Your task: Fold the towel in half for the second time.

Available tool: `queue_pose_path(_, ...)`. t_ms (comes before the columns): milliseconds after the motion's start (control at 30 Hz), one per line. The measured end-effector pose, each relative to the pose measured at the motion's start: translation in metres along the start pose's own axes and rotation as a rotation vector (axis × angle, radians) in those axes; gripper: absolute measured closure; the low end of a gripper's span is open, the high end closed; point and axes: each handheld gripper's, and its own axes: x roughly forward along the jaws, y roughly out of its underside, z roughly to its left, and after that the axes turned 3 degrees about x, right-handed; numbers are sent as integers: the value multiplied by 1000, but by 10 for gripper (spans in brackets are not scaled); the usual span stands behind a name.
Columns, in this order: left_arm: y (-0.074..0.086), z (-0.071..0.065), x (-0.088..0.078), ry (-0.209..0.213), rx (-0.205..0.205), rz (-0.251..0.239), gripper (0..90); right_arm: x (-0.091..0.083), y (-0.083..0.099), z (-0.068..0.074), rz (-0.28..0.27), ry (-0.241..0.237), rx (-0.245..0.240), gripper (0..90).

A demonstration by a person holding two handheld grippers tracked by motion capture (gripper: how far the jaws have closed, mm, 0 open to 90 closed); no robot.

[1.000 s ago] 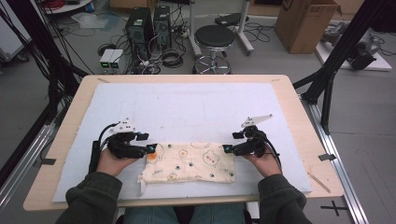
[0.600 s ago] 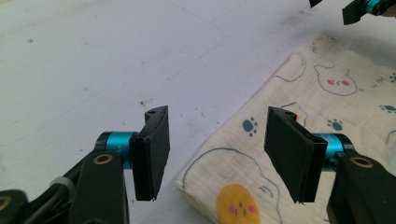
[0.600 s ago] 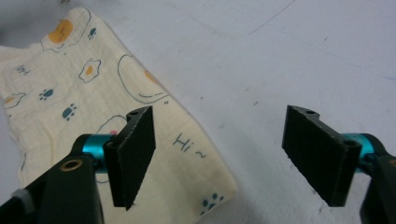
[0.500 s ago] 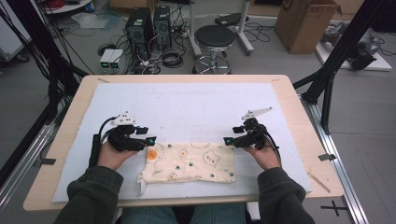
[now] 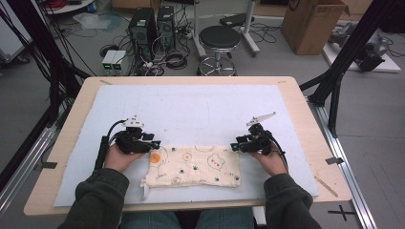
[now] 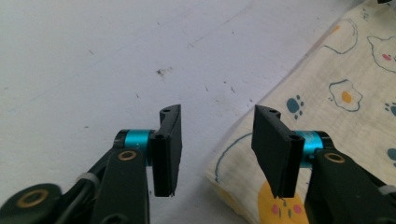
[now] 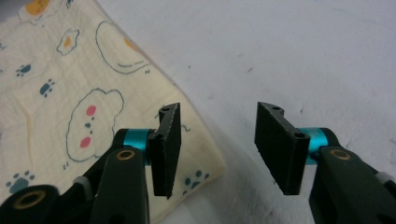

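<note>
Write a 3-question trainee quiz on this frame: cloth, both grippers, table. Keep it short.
1. True or false: the printed cloth lies flat on the pale mat, between the two grippers.
2. Which far corner of the cloth does the left gripper straddle? A) the cloth's left corner B) the cloth's right corner C) neither
3. Fill in: the right gripper has its jaws ____ , with the cloth corner under one jaw and nothing pinched.

Key
1. True.
2. A. One jaw sits over the cloth edge, the other over bare mat.
3. Open. On both grippers the jaws have just been closing, but a clear gap remains.
</note>
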Motion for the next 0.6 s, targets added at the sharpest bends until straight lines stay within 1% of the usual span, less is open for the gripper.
queue_pose_path(67,3,0,1,1,5,16,572,1,3,0,13,0,0,553)
queue_pose_path(100,5,0,2,7,-5,18,599,2,4,0,22,-2,2,568)
queue_pose_path(167,8,2,3,11,-13,36,613,2,6,0,28,-2,0,592)
queue_pose_path(200,9,2,3,10,-7,46,623,2,7,0,26,1,-4,602)
queue_pose_path(233,10,2,4,11,-14,41,634,2,7,0,28,4,-6,617)
queue_pose_path(300,10,3,4,14,-13,49,643,3,7,1,31,4,-15,640)
queue_pose_path(333,10,2,5,13,-17,52,647,3,7,2,33,15,-19,651)
queue_pose_path(367,10,2,6,11,-13,61,646,3,6,2,35,17,-19,666)
queue_pose_path(400,11,2,7,8,-14,56,645,3,6,2,35,21,-21,678)
queue_pose_path(467,11,2,6,7,-2,60,646,4,6,2,33,22,-24,688)
queue_pose_path(600,11,-2,7,-13,15,58,672,5,5,6,45,44,-52,727)
